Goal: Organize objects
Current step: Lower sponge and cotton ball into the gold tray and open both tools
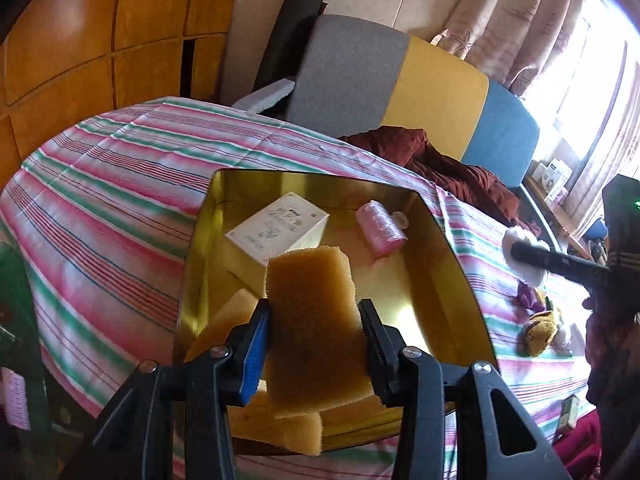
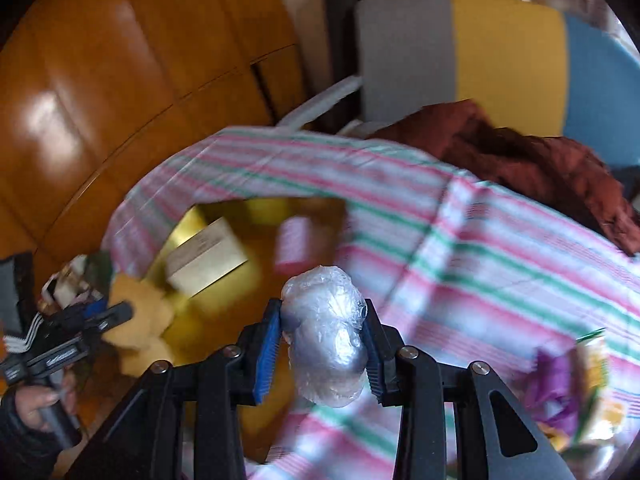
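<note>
A gold tin box [image 1: 440,280] lies open on the striped bedspread. In it are a white carton [image 1: 276,226] and a pink spool [image 1: 380,228]. My left gripper [image 1: 314,320] is shut on a tan sponge [image 1: 312,320], held over the near end of the tin above more sponge pieces [image 1: 280,424]. My right gripper [image 2: 324,334] is shut on a clear plastic-wrapped bundle [image 2: 326,332], held above the bedspread just right of the tin [image 2: 192,220]. The left gripper and its sponge [image 2: 140,316] also show at the left of the blurred right wrist view.
The striped bedspread [image 1: 120,184] covers the bed. A dark red cloth [image 1: 448,164] lies by the grey, yellow and blue headboard [image 1: 440,84]. A small tan plush toy [image 1: 542,332] and purple item [image 1: 528,292] lie right of the tin. A wooden wardrobe [image 1: 80,40] stands left.
</note>
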Action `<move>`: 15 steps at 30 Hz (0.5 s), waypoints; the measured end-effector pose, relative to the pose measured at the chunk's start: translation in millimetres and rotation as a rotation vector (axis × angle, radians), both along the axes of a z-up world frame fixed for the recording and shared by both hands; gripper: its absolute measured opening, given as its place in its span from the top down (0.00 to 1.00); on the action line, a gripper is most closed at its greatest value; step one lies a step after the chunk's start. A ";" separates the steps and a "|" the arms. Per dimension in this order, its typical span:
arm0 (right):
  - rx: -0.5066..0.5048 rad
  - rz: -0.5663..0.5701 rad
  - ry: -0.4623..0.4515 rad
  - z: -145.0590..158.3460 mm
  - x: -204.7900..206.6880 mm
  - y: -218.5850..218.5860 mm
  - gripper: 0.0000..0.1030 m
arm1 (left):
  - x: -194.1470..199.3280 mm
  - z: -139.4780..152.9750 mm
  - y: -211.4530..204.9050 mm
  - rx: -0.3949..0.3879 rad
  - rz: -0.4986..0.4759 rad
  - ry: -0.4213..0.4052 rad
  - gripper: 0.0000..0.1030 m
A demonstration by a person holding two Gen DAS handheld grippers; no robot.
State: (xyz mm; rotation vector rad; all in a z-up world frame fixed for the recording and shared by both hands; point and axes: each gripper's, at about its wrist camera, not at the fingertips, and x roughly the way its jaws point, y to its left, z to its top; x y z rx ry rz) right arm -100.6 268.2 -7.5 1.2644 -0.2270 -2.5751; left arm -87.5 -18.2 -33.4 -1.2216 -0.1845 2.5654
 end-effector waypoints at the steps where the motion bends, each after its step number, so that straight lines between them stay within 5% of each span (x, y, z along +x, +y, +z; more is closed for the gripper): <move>1: -0.004 0.021 -0.010 -3.7 2.2 -11.1 0.63 | -1.1 -0.7 -3.5 0.004 0.003 -0.002 0.58; 9: -0.041 0.110 -0.111 -50.6 19.1 -75.8 0.60 | -11.0 -4.9 -20.7 -0.007 0.056 0.014 0.47; 11: -0.083 0.115 -0.132 -60.0 22.7 -85.3 0.50 | -13.3 -7.9 -23.6 -0.003 0.062 0.001 0.40; 12: -0.110 0.119 -0.144 -62.9 24.0 -87.6 0.36 | -13.5 -8.7 -25.2 0.005 0.064 -0.007 0.38; 15: -0.176 0.141 -0.154 -65.9 30.5 -94.9 0.34 | -7.8 -8.4 -31.8 0.033 0.076 -0.011 0.36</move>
